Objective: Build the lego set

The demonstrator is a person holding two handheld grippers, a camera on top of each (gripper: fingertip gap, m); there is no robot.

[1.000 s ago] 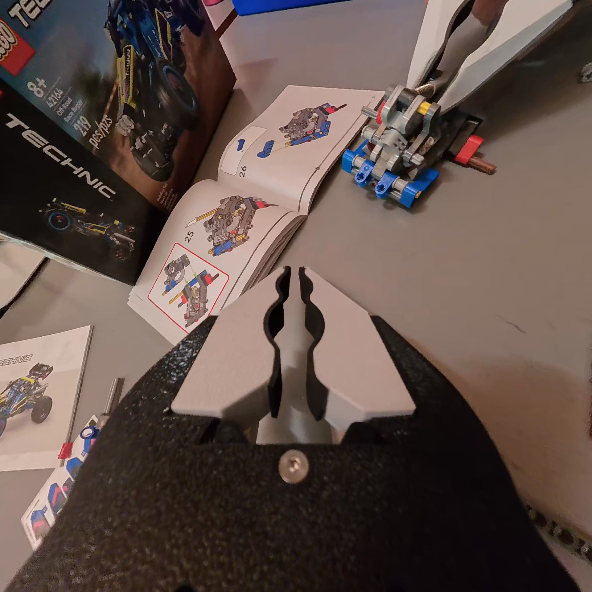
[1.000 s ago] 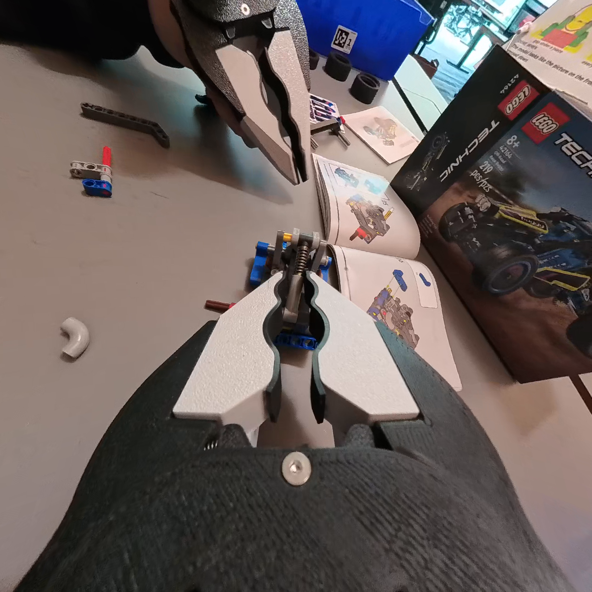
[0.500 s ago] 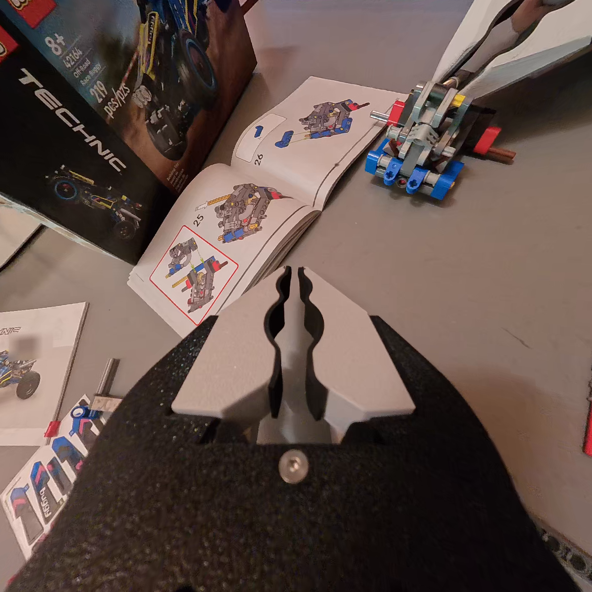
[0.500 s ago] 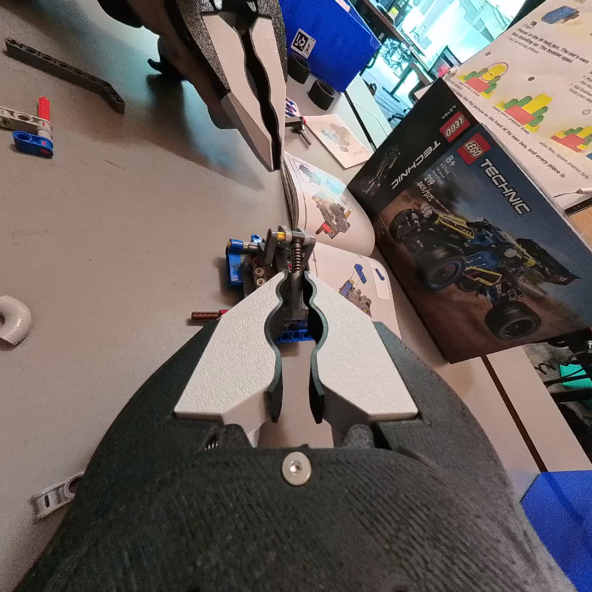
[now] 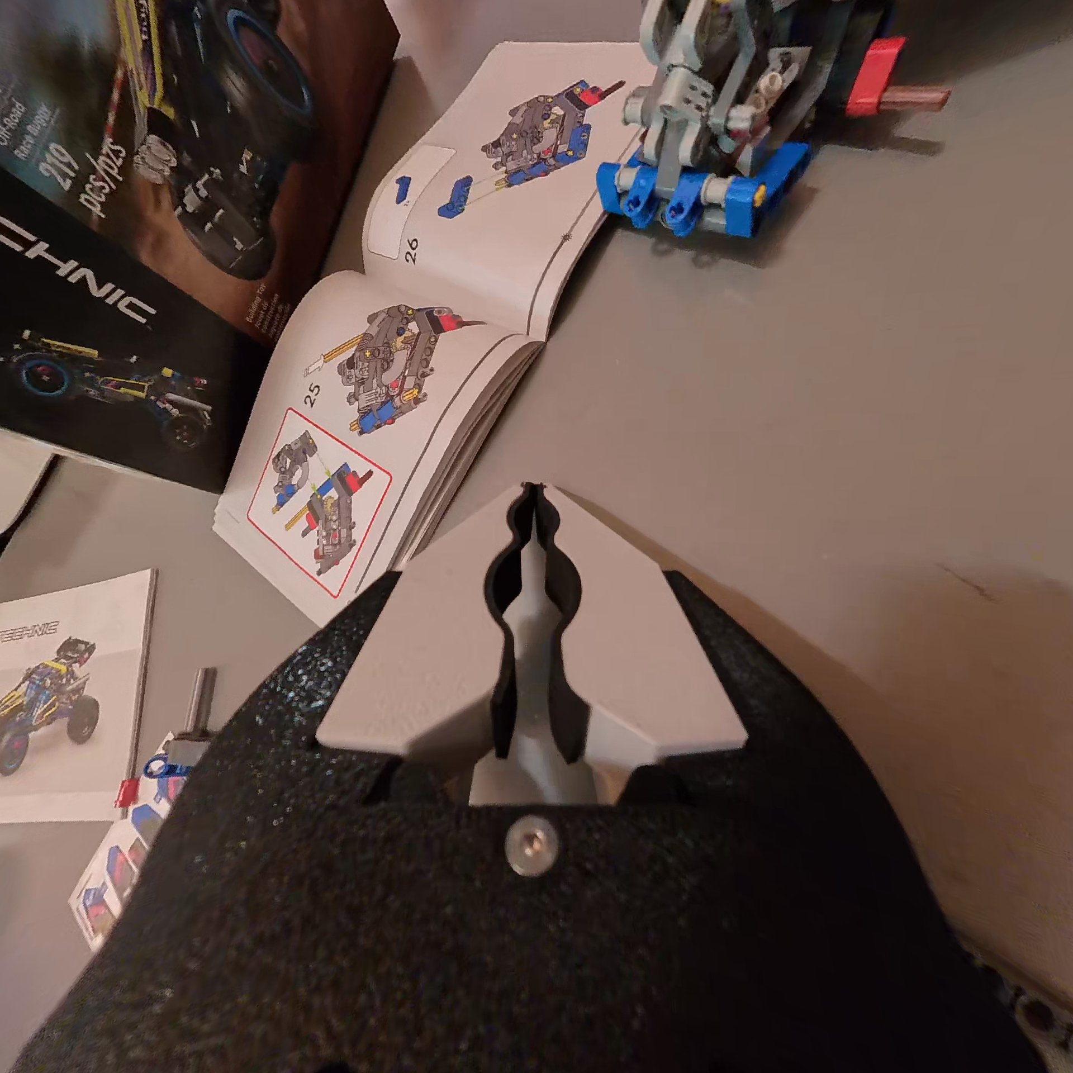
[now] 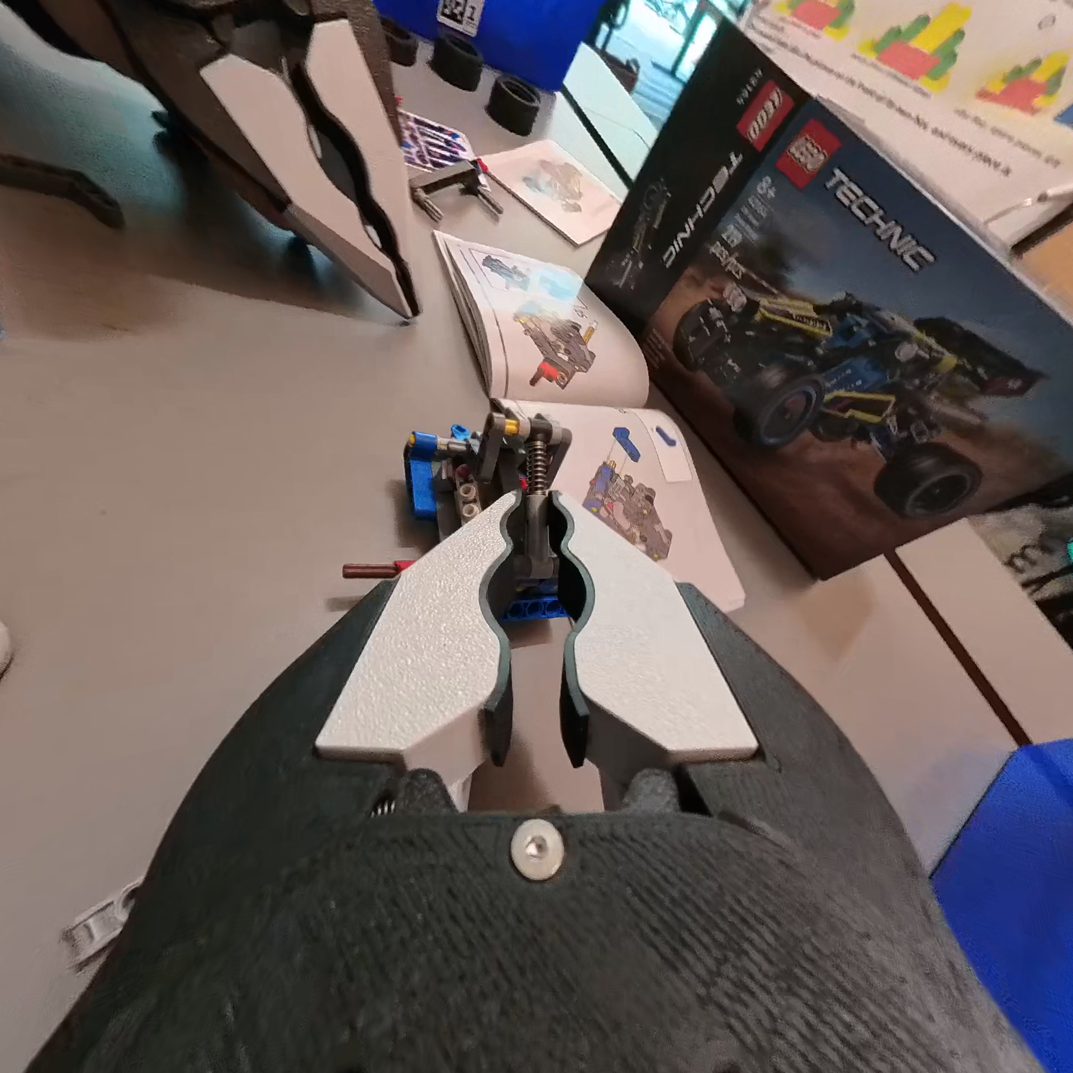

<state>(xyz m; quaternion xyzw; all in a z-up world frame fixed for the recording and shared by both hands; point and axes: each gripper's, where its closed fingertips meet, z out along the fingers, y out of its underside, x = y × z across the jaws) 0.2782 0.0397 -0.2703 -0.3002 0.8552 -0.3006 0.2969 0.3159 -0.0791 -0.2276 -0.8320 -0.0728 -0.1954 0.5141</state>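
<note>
A small brick assembly (image 6: pixel 464 464) of blue, grey and dark grey parts with a metal spring stands on the grey table (image 6: pixel 203 464), beside an open instruction booklet (image 6: pixel 580 360). My right gripper (image 6: pixel 534 496) is shut on the assembly's dark grey spring strut, with both pads against it. The assembly also shows in the left wrist view (image 5: pixel 697 145), at the top right. My left gripper (image 5: pixel 534 488) is shut with nothing between its fingertips. It hovers over bare table by the booklet's (image 5: pixel 464 232) edge. In the right wrist view the left gripper (image 6: pixel 406 305) points down at the table beyond the assembly.
A dark toy-car box (image 6: pixel 842 319) stands behind the booklet. A brown axle with a red bush (image 6: pixel 371 570) lies by the assembly. A second booklet (image 5: pixel 64 685), a sticker sheet (image 5: pixel 116 859), a grey axle (image 5: pixel 200 702), black tyres (image 6: pixel 511 101) and a blue bin (image 6: pixel 1016 871) lie around. The tips of one gripper are about 15 cm away from the tips of the other.
My left gripper's fingertips went from a narrow gap to touching, with nothing between them, and it moved closer to the assembly. My right gripper kept its hold and turned slightly.
</note>
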